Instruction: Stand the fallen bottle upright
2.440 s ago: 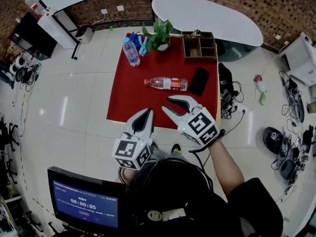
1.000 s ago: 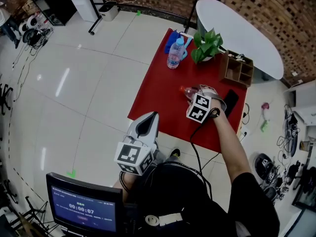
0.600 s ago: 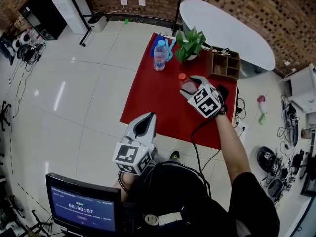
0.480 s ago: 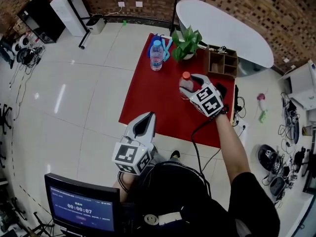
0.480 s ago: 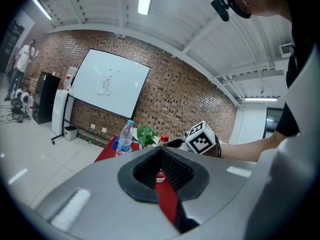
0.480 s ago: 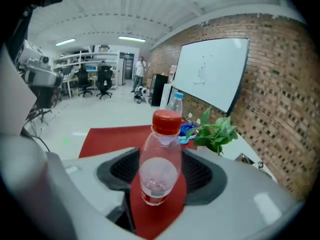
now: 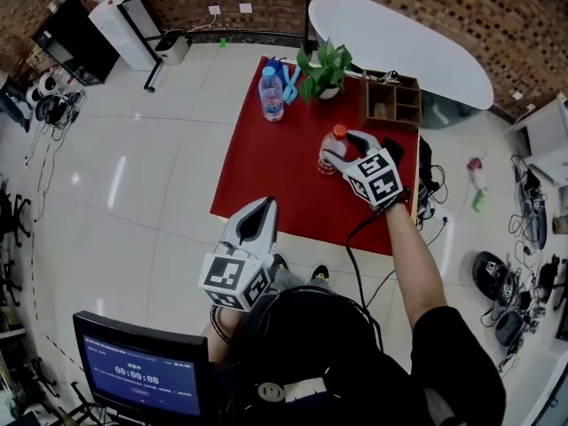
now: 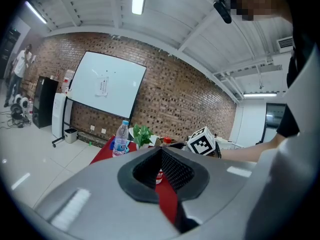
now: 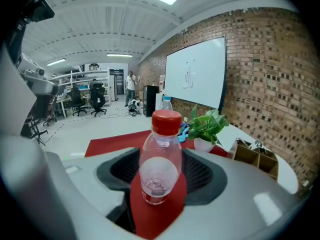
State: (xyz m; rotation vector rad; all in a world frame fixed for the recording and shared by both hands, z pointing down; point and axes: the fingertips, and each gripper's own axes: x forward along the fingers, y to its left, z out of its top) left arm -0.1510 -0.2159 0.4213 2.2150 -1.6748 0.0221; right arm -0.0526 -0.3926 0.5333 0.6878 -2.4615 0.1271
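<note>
A clear bottle (image 7: 333,145) with a red cap stands upright on the red table (image 7: 266,171), right of its middle. My right gripper (image 7: 344,152) is shut on the bottle, one jaw on each side of its body. In the right gripper view the bottle (image 9: 160,159) rises straight up between the dark pads (image 9: 202,171), cap on top. My left gripper (image 7: 263,206) hangs shut near the table's front edge, close to my body, with nothing in it. In the left gripper view its jaws meet at the tips (image 8: 161,151).
A second water bottle (image 7: 271,93) with a blue label stands at the table's far left. Beside it are a blue object (image 7: 288,74) and a potted plant (image 7: 324,65). A wooden organiser (image 7: 390,101) sits at the far right corner. A white oval table (image 7: 399,34) lies behind.
The bottle lay on its side 2.4 s ago. My right gripper reached out, closed on it and turned it upright. The left gripper has stayed where it was.
</note>
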